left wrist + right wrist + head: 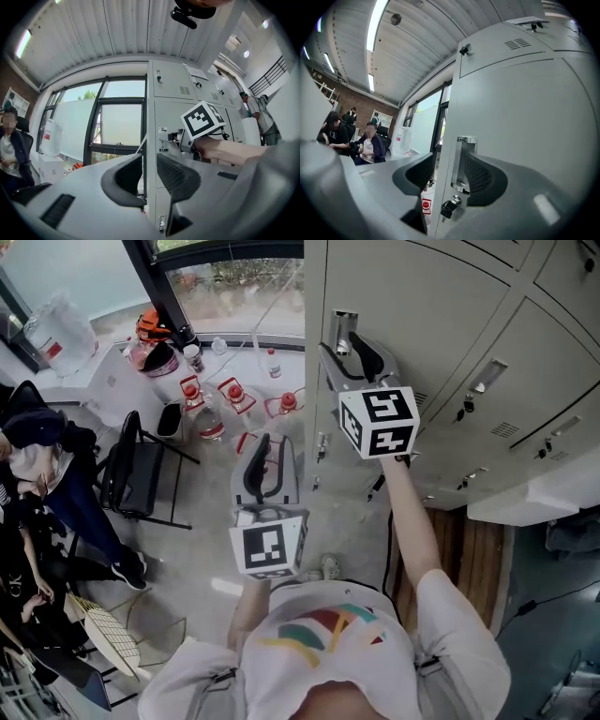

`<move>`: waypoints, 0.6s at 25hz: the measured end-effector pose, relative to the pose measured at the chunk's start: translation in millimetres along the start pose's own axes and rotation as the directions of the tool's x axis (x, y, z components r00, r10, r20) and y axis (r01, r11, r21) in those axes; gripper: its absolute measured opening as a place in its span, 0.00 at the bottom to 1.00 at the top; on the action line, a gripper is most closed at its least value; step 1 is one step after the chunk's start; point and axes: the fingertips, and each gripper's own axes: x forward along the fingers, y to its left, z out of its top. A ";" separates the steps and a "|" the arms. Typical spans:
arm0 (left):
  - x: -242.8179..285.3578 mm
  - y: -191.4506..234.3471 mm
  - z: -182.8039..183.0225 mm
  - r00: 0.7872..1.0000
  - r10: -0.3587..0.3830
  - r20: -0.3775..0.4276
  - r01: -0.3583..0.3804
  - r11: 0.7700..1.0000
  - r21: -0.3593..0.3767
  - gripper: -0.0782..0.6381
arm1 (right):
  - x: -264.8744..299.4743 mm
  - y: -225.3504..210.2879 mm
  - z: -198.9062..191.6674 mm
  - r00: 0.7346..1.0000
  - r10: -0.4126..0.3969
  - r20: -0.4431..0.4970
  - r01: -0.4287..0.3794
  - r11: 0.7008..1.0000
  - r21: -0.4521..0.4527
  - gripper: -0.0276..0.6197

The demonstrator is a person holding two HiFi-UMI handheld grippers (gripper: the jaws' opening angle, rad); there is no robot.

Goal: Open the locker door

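Note:
The grey locker door [412, 306] sits at the left end of the locker bank and looks closed. It has a chrome handle [465, 161] near its left edge, with a key in the lock [449, 206] below it. My right gripper [349, 351] is held up at that handle. In the right gripper view, the right gripper [447, 168] is open, one jaw left of the door edge and the other on the door face right of the handle. My left gripper [270, 460] hangs lower left, away from the lockers. In its own view the left gripper [149, 166] is open and empty.
More locker doors [506, 399] run to the right. Left of the bank, water bottles [208, 413] and a black chair [131, 474] stand on the floor. People sit at the far left [37, 484]. A window [119, 124] lies behind.

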 end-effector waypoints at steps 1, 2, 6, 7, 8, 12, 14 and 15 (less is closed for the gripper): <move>-1.3 3.8 -1.3 1.000 0.012 0.000 -0.012 1.000 0.000 0.23 | 3.7 -0.2 -2.1 1.000 -0.004 -0.005 0.004 1.000 0.000 0.35; -2.4 7.4 -2.5 1.000 0.024 0.001 -0.024 1.000 0.000 0.23 | 7.0 -0.7 -4.0 1.000 -0.007 -0.009 0.007 1.000 0.002 0.34; -5.2 16.3 -4.9 0.999 0.047 -0.007 -0.047 0.999 -0.002 0.23 | 17.2 0.2 -9.1 1.000 -0.006 -0.021 0.006 1.000 0.006 0.33; -5.7 17.8 -5.3 0.999 0.048 -0.015 -0.048 0.999 -0.002 0.23 | 19.4 1.2 -10.2 1.000 -0.006 -0.024 0.006 1.000 0.005 0.33; -6.0 19.7 -5.9 0.998 0.053 -0.019 -0.053 0.999 -0.004 0.23 | 21.3 1.7 -11.3 1.000 -0.009 -0.027 0.009 1.000 0.002 0.33; -5.3 24.8 -4.4 0.998 0.062 -0.004 -0.062 0.998 -0.002 0.23 | 25.3 1.5 -14.8 0.999 -0.019 -0.031 0.020 1.000 0.005 0.33; -4.8 27.2 -5.3 0.998 0.067 -0.002 -0.067 0.998 -0.005 0.23 | 26.8 1.7 -15.5 0.999 -0.022 -0.033 0.022 1.000 0.009 0.33; -4.5 27.8 -6.2 0.998 0.068 -0.004 -0.068 0.998 -0.005 0.23 | 27.6 1.7 -15.8 0.999 -0.022 -0.035 0.022 1.000 0.009 0.33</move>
